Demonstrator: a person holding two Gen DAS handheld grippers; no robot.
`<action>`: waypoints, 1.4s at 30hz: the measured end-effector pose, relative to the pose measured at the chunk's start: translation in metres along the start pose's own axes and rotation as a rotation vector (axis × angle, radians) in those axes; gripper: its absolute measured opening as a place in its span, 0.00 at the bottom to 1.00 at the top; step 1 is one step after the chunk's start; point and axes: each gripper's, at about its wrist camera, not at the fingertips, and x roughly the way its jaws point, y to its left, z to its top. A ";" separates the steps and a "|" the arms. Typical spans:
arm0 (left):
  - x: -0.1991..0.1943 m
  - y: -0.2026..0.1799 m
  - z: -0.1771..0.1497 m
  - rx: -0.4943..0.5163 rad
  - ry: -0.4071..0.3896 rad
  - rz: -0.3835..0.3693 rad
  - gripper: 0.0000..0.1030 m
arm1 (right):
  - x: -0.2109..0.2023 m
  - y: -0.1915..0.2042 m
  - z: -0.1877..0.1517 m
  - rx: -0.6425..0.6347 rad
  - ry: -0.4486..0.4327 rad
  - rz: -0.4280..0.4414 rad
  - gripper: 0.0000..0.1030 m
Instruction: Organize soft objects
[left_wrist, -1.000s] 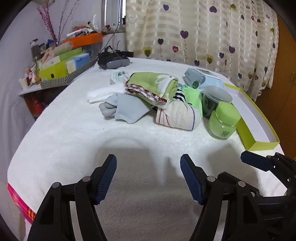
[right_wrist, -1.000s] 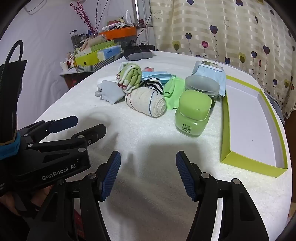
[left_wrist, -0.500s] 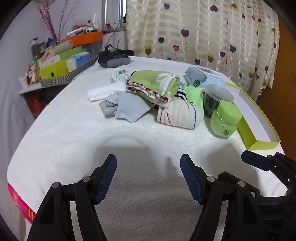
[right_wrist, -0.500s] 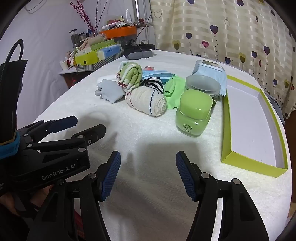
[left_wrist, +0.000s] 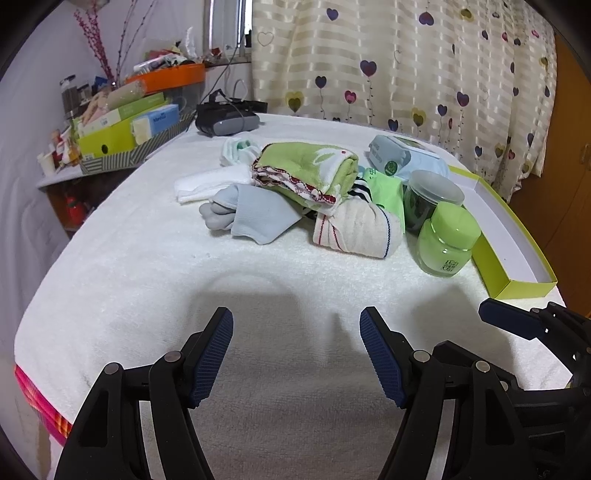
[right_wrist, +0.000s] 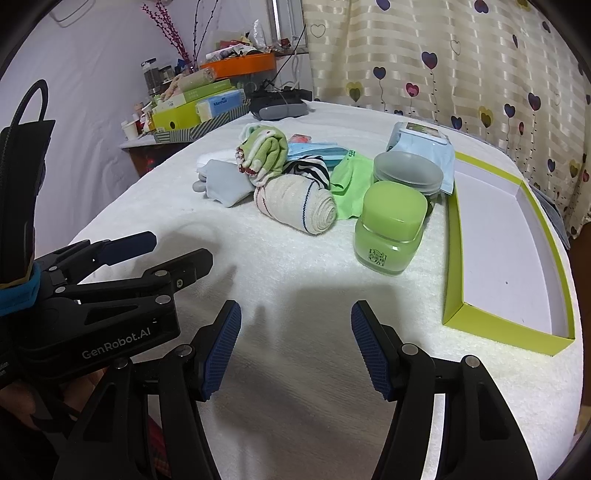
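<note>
- while both tools hang over the near, bare part of the white towel (left_wrist: 147, 266), the left gripper (left_wrist: 296, 354) has its jaws spread wide with nothing between them, and the right gripper (right_wrist: 296, 347) is likewise wide apart and holding nothing.
- just ahead of them lies the heap of soft things, well apart from either tool: a rolled cream cloth (right_wrist: 295, 206) at the front, a grey sock (left_wrist: 255, 216) to its left, and a folded green towel (left_wrist: 306, 170) resting on top of the pile.
- behind those, a striped sock (right_wrist: 310, 170) and a bright green cloth (right_wrist: 351, 184) are tucked into the same heap, with a white cloth (left_wrist: 207, 184) at the far left.
- to the right stand a green jar (right_wrist: 389, 229) and a grey-lidded tub (right_wrist: 408, 173), touching or nearly touching the pile, with a pack of wipes (right_wrist: 421, 144) behind them.
- further right the shallow green box (right_wrist: 452, 236) sits with nothing in it.
- as i judge it, the sorting has not begun: every soft item is still heaped on the towel, and all of the moving is left to do.
</note>
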 end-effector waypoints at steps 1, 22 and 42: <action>-0.001 -0.001 0.001 -0.002 0.002 -0.001 0.70 | 0.000 0.000 0.000 0.000 -0.001 0.001 0.61; -0.004 0.004 0.002 -0.021 -0.002 -0.031 0.70 | -0.002 0.004 0.004 -0.011 -0.013 0.010 0.61; -0.004 0.014 0.003 -0.063 -0.004 -0.068 0.70 | -0.002 0.005 0.008 -0.018 -0.018 0.023 0.61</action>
